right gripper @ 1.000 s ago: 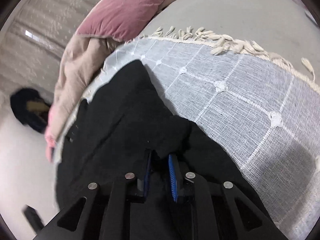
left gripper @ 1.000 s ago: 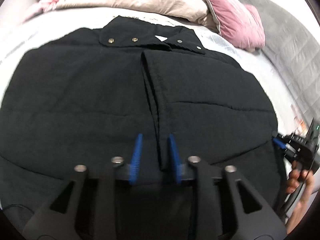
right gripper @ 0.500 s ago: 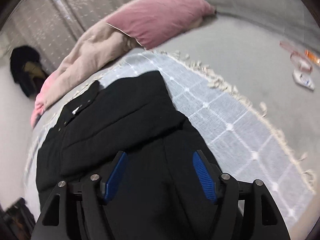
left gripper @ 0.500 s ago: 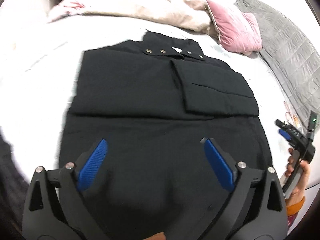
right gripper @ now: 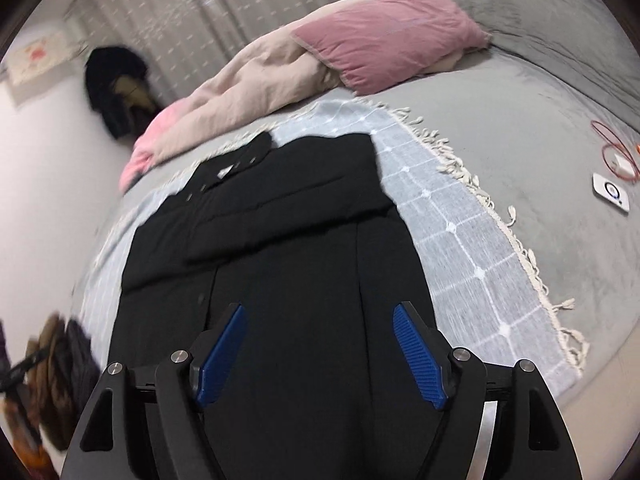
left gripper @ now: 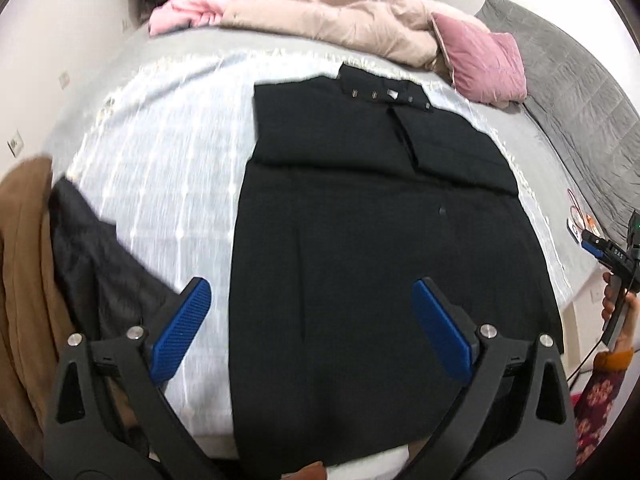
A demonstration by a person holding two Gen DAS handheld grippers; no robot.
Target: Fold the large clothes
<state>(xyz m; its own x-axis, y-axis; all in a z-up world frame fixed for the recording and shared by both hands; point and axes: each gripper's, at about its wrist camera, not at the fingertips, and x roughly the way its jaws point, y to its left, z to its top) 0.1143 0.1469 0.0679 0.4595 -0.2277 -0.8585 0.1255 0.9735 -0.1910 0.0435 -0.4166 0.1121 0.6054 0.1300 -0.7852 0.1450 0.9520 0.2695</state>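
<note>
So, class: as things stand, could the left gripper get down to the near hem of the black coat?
Probably yes. The left gripper hangs open above the black coat, whose near hem lies flat on the checked throw with nothing on top.

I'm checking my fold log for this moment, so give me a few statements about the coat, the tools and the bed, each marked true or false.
1. The long black padded coat lies flat on the pale checked fringed throw. True.
2. The left tool is clamped on the coat's hem. False: its jaws stand wide apart, holding nothing.
3. Both sleeves are folded across the coat's chest. True.
4. The right tool is shut. False: it is open, over the coat's lower part.
5. The pink velvet pillow sits on the coat's collar. False: it lies apart, beyond the throw.
</note>
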